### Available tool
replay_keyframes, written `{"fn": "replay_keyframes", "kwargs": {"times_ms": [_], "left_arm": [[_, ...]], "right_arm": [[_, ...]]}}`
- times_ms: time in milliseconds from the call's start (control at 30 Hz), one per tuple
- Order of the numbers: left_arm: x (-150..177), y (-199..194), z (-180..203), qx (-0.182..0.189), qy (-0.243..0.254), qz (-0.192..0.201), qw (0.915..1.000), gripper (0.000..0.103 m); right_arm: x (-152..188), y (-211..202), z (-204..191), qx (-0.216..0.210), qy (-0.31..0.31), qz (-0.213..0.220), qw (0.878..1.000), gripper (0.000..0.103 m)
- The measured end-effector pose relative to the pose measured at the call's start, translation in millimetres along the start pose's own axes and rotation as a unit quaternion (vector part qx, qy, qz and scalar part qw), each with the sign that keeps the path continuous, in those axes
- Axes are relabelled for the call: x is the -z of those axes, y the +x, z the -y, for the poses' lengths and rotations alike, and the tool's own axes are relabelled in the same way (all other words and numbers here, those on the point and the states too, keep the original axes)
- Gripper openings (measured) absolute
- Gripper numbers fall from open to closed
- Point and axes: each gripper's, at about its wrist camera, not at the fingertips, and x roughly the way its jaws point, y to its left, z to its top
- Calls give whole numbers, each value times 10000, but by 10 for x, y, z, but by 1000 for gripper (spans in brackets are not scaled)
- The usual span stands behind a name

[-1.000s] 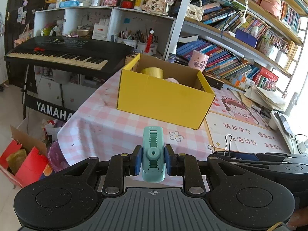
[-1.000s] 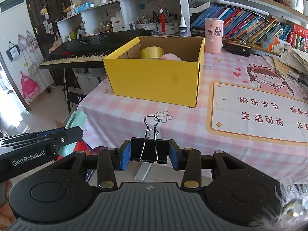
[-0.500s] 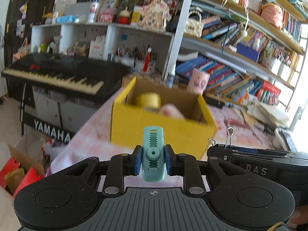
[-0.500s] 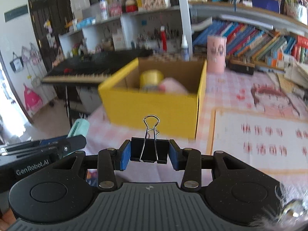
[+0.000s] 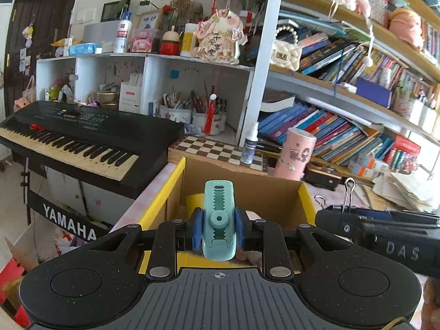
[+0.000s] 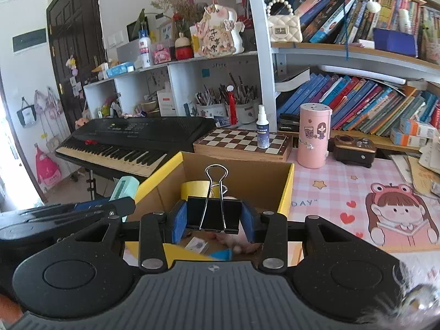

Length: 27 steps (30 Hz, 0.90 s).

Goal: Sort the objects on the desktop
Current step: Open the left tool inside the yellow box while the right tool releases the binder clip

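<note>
Care is needed, because your left gripper (image 5: 218, 229) clamps the green clip (image 5: 218, 220) and your right gripper (image 6: 212, 216) clamps the binder clip (image 6: 212, 211) above the yellow box (image 6: 287, 192), so releasing too early may drop them outside.

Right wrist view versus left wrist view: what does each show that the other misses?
Only the right wrist view: the pink checked tablecloth with its cartoon mat, a small card on the box floor, and the black binder clip seen whole in the right tool.

Only the left wrist view: the teal clip seen whole in the left tool, and the YAMAHA stand label.

Both: the yellow box with a tape roll inside, keyboard, chessboard, spray bottle, pink canister, bookshelves.
</note>
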Motion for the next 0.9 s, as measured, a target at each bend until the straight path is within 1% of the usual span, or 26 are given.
{"fn": "replay_keyframes", "kwargs": {"times_ms": [133,300,367,467,667,767,833,900], "left_arm": [[-53,230,28,-97,19,-129,9999,23],[-61,511,73,-205,210,-406,9987,23],[-38,618,72,-260,268,-553,9978,23],[16,747,62,-318,291,-763,9962,23],[98,933,48,-372,298,-1077,9930,23],[137,1024,58,-397,281,-1252,9909,23],[152,1038,86,-442,395,-1272,9901,23],[154,1044,106,-446,425,-1311,9895,23]], "right_arm": [[-71,273,84,-113,-218,-153,9996,39],[-73,626,95,-292,-675,-450,9963,39],[-66,791,84,-379,-932,-644,9928,39],[-38,975,93,-505,-1139,-903,9881,39],[2,1212,141,-716,-1401,-1329,9786,39],[27,1316,152,-805,-1596,-1532,9719,39],[48,1379,176,-849,-1723,-1698,9666,39],[50,1420,222,-894,-1728,-1769,9648,39]]}}
